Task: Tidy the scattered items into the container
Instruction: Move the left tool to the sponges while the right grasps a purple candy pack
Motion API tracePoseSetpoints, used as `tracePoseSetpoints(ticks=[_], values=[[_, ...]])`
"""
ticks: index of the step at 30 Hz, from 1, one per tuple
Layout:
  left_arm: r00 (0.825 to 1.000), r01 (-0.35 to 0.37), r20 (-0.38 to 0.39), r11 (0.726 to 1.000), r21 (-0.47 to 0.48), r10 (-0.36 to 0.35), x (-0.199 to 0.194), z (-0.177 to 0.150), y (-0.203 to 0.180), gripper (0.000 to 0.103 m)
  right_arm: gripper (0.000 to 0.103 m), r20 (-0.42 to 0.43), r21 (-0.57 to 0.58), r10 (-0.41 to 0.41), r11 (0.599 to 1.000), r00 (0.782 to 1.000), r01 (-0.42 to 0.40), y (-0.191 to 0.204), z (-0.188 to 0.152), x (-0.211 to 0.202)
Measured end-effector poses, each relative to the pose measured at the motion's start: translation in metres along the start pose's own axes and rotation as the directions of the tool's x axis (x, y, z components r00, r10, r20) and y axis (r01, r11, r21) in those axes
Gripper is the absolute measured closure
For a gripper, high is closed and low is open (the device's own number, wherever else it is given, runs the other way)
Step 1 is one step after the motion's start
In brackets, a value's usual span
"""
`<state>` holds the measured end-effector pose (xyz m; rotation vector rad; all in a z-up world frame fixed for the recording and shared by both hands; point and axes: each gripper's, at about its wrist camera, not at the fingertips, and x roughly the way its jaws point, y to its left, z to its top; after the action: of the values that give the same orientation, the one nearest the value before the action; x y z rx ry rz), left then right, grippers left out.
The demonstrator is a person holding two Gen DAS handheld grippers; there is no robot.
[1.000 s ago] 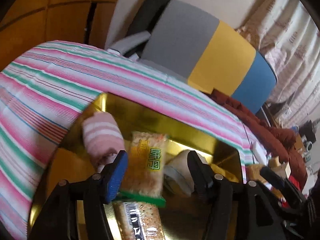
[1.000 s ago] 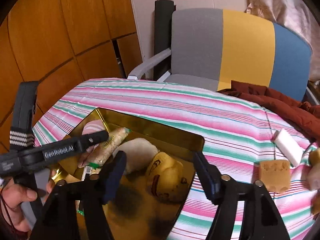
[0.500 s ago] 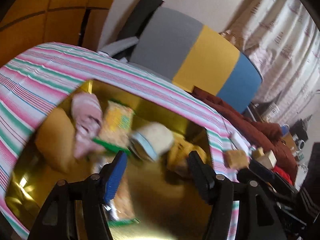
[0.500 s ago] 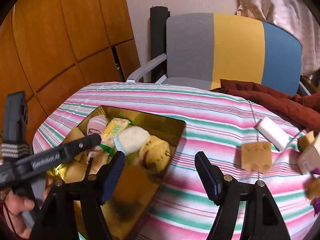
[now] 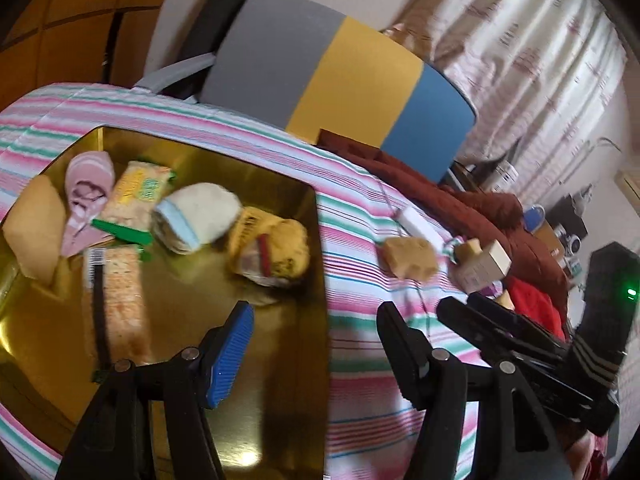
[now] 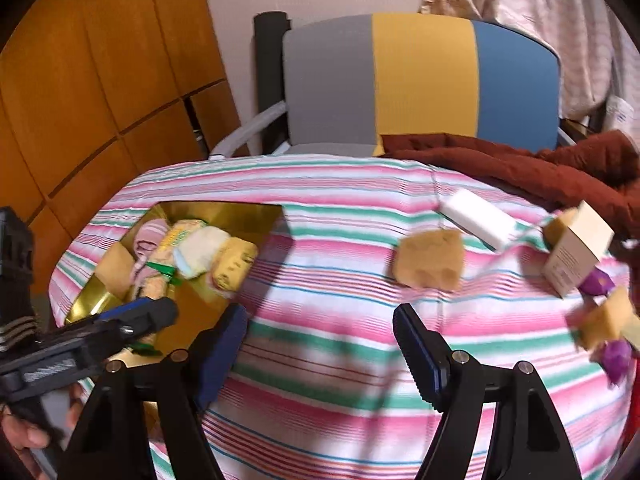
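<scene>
striped cloth [image 6: 340, 208]; gold tray [image 5: 224, 172] under left tool [image 5: 316, 340], sponge [image 6: 430, 264] beyond right tool [image 6: 320, 344]; both gaping, empty.

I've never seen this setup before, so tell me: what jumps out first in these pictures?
The shiny gold tray on the striped tablecloth, already holding socks, snack packs and a sponge. To its right, loose items wait on the cloth: a tan sponge, a white block and a small box. Both grippers, left and right, are open and empty.
</scene>
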<state>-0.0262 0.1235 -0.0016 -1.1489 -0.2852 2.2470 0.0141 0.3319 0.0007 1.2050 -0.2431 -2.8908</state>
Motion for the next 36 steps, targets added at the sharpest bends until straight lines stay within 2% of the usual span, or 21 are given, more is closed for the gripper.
tracePoseSetpoints(ticks=[4, 7, 10, 14, 17, 19, 21, 24, 25, 28, 30, 31, 36], values=[[1.000, 0.002, -0.013, 0.991, 0.132, 0.000, 0.005, -0.010, -0.031, 0.038, 0.025, -0.052, 0.029, -0.069, 0.997, 0.996, 0.071, -0.031, -0.010, 0.003], [0.999, 0.039, -0.032, 0.980, 0.194, -0.033, 0.007, -0.019, -0.052, 0.038, 0.025, -0.085, 0.077, -0.104, 0.991, 0.991, 0.110, -0.058, -0.017, 0.002], [0.996, 0.081, -0.065, 0.969, 0.231, -0.068, 0.013, -0.030, -0.070, 0.038, 0.025, -0.125, 0.136, -0.152, 0.976, 0.980, 0.168, -0.091, -0.028, -0.001], [0.988, 0.115, -0.124, 0.964, 0.242, -0.086, 0.027, -0.044, -0.088, 0.038, 0.025, -0.194, 0.204, -0.224, 0.943, 0.955, 0.263, -0.138, -0.038, -0.006], [0.983, 0.132, -0.157, 0.960, 0.248, -0.095, 0.035, -0.053, -0.096, 0.038, 0.025, -0.219, 0.290, -0.289, 0.893, 0.932, 0.345, -0.181, -0.042, -0.017], [0.982, 0.134, -0.167, 0.956, 0.260, -0.092, 0.036, -0.058, -0.101, 0.038, 0.025, -0.233, 0.369, -0.326, 0.842, 0.916, 0.394, -0.212, -0.046, -0.025], [0.981, 0.132, -0.172, 0.955, 0.266, -0.087, 0.039, -0.060, -0.105, 0.038, 0.024, -0.250, 0.433, -0.384, 0.776, 0.889, 0.458, -0.243, -0.051, -0.035], [0.981, 0.120, -0.181, 0.957, 0.263, -0.074, 0.044, -0.059, -0.106, 0.038, 0.024, -0.289, 0.460, -0.438, 0.716, 0.851, 0.525, -0.274, -0.053, -0.038], [0.981, 0.118, -0.181, 0.959, 0.258, -0.072, 0.046, -0.059, -0.106, 0.038, 0.024, -0.297, 0.465, -0.441, 0.708, 0.847, 0.532, -0.281, -0.053, -0.037], [0.982, 0.105, -0.181, 0.965, 0.241, -0.061, 0.051, -0.056, -0.104, 0.038, 0.025, -0.297, 0.515, -0.407, 0.693, 0.864, 0.504, -0.299, -0.057, -0.032], [0.982, 0.095, -0.184, 0.968, 0.230, -0.053, 0.055, -0.053, -0.103, 0.038, 0.030, -0.301, 0.540, -0.377, 0.690, 0.876, 0.482, -0.309, -0.059, -0.026], [0.981, 0.090, -0.186, 0.970, 0.227, -0.048, 0.057, -0.051, -0.103, 0.038, 0.035, -0.303, 0.542, -0.370, 0.691, 0.878, 0.478, -0.311, -0.059, -0.024], [0.982, 0.080, -0.187, 0.974, 0.213, -0.040, 0.072, -0.041, -0.106, 0.038, 0.041, -0.311, 0.562, -0.339, 0.687, 0.888, 0.460, -0.319, -0.061, -0.015]])
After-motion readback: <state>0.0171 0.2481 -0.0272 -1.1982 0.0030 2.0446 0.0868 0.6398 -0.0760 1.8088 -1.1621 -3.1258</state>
